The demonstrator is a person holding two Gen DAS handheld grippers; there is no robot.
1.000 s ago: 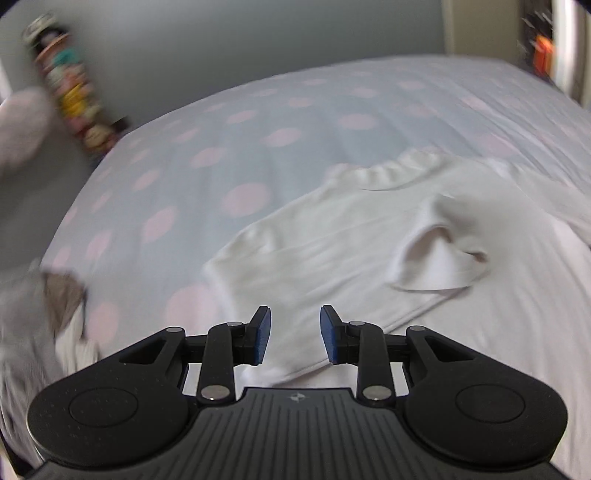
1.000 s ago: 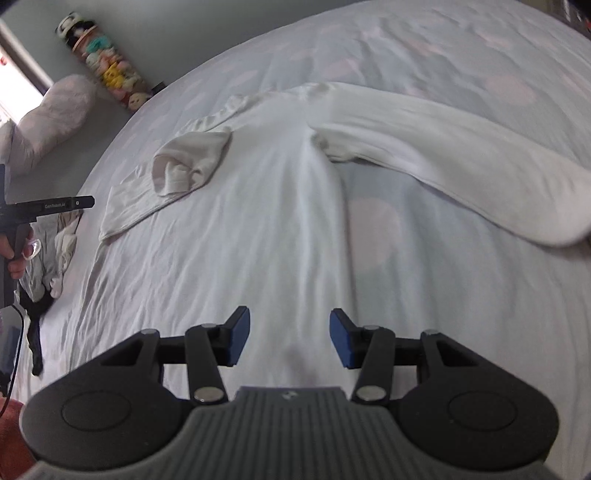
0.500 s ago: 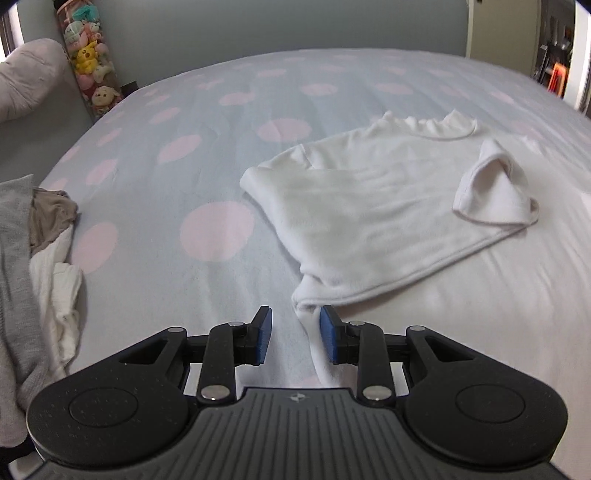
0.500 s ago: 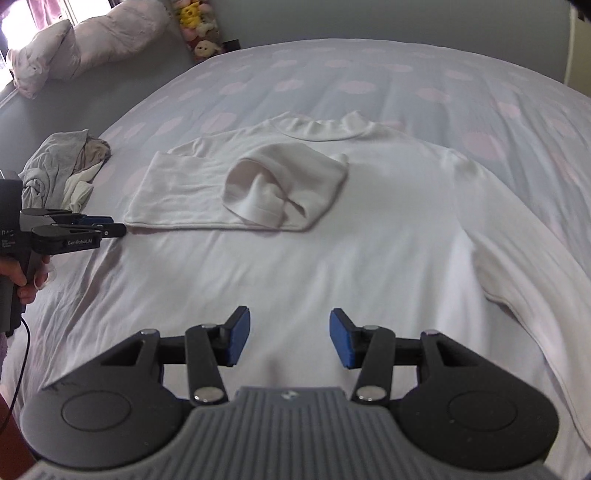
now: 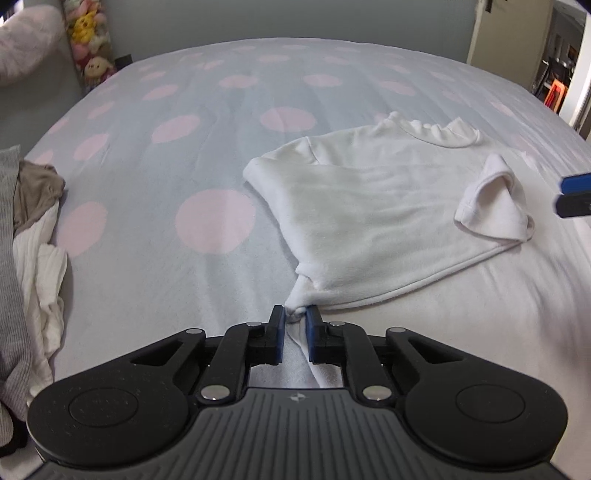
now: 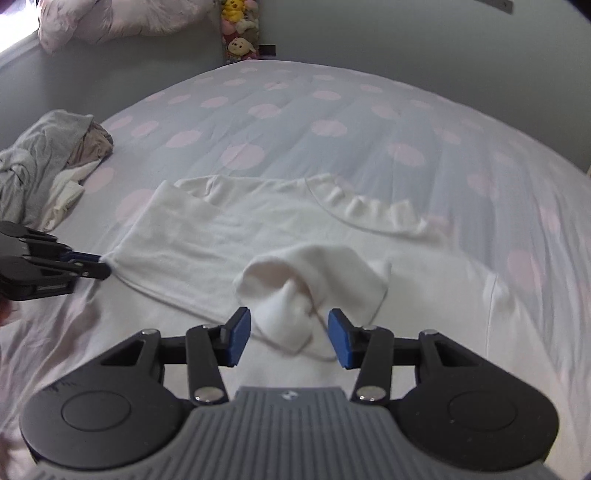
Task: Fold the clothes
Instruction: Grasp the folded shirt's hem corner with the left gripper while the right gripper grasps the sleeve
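Bedroom, bed [image 5: 207, 155] with a pale polka-dot cover carrying everything; no bench, no baskets or bins in either view, so nothing to report on containers.

White long-sleeve top [image 5: 369, 206] lies mid-bed, collar away from both cameras. One side is already folded in over the body, with its sleeve cuff [image 6: 314, 295] bunched on top near the middle. The other sleeve looks to run off toward the right in the right wrist view, but that edge is blurred, so I can't say how it lies.

Left gripper [image 5: 295, 317]: fingers narrow and closing on the near corner of the folded side; cloth is pinched between the pads and puckers up to them. Same grip shows in the right wrist view at the left edge [image 6: 94, 266].

Right gripper [image 6: 290, 334]: fingers about half wide, straddling the loose cuff. Cloth sits between them; pads don't press on it.

Progress, my read: early. First side fold is roughly in but untidy, cuff needs flattening. Left to do: second side and sleeve, then the lengthwise fold.

Pile of other clothes [image 6: 48, 158], grey, brown and white, sits at the bed's left edge, well apart from the top, unfolded. Beyond the bed: stuffed toys [image 5: 88, 40] against the wall, pink pillow [image 6: 122, 18].
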